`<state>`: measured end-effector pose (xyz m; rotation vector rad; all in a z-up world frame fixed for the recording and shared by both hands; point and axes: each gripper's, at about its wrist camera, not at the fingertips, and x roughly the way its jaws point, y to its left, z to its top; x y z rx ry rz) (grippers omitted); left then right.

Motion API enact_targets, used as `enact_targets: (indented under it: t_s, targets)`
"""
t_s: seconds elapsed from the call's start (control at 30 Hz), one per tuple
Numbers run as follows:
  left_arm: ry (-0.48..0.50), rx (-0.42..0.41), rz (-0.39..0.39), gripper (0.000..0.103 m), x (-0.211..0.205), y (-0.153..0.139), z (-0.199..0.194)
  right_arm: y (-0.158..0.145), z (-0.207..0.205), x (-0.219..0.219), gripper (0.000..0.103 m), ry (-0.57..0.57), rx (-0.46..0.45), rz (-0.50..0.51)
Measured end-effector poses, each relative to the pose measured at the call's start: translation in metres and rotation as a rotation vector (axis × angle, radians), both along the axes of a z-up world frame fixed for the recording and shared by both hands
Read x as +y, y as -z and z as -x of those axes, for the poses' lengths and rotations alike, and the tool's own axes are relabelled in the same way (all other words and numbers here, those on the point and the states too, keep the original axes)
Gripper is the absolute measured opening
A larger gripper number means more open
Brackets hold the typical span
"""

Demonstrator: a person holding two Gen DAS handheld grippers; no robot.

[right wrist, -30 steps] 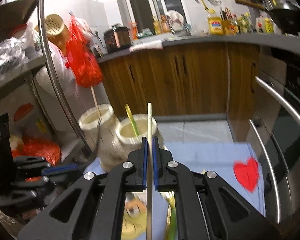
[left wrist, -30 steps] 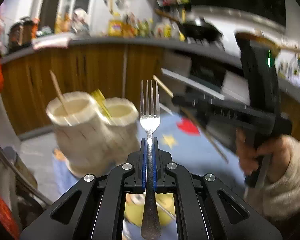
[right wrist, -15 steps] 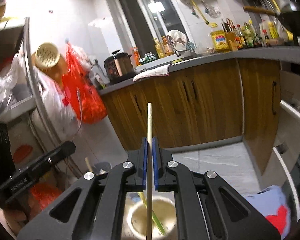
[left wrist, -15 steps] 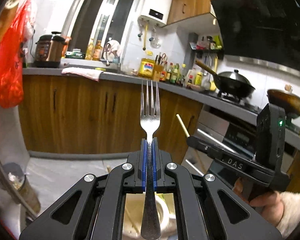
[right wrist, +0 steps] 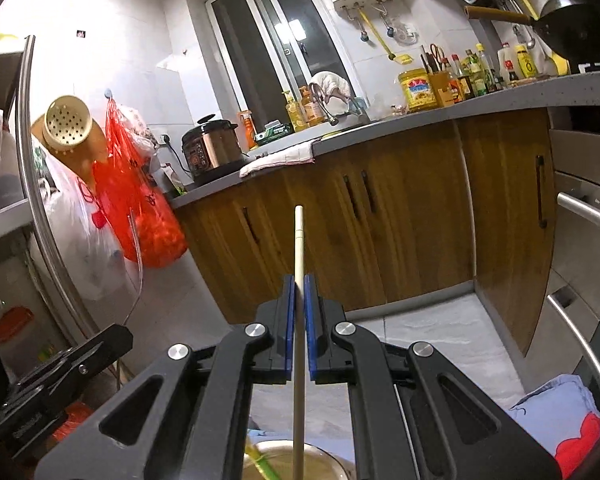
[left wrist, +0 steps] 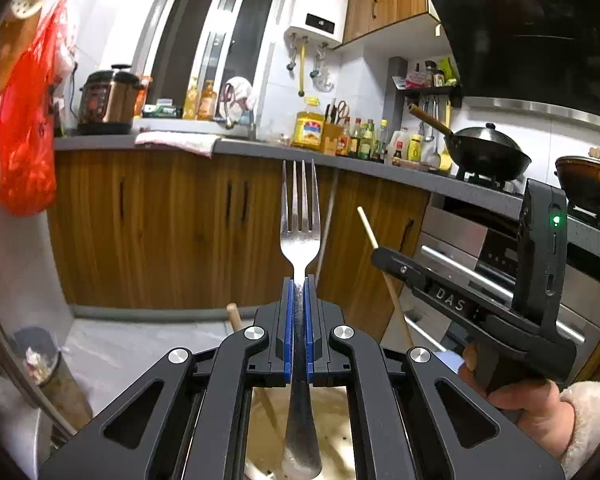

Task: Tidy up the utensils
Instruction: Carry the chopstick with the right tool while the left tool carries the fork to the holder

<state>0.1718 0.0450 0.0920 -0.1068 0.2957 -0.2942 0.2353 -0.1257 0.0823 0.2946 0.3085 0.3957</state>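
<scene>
My left gripper is shut on a steel fork, tines up, handle hanging down over the open mouth of a cream holder cup below. My right gripper is shut on a pale wooden chopstick, held upright over a second cup that holds a green utensil. The right gripper and its chopstick also show in the left wrist view, to the right. The left gripper's body shows at the lower left of the right wrist view.
Wooden cabinets and a grey counter with bottles stand ahead. An oven front with steel handles is on the right. A red bag hangs left. A blue cloth with a red heart lies lower right.
Both grippers have tilted up and moved over the cups, which dropped from mid-frame to the bottom edge. The fork and chopstick stay gripped.
</scene>
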Motion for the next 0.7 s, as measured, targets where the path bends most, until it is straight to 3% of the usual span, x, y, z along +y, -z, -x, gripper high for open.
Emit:
enact_targets:
  t_s: [0.4, 0.7]
  targets:
    - [0.014, 0.057, -0.008, 0.005, 0.002, 0.017, 0.021, 0.021, 0.027, -0.014, 0.005, -0.051, 0.049, 0.046]
    - [0.031, 0.130, -0.061, 0.006, -0.002, 0.028, 0.029, 0.029, 0.048, -0.023, 0.005, -0.097, 0.148, 0.087]
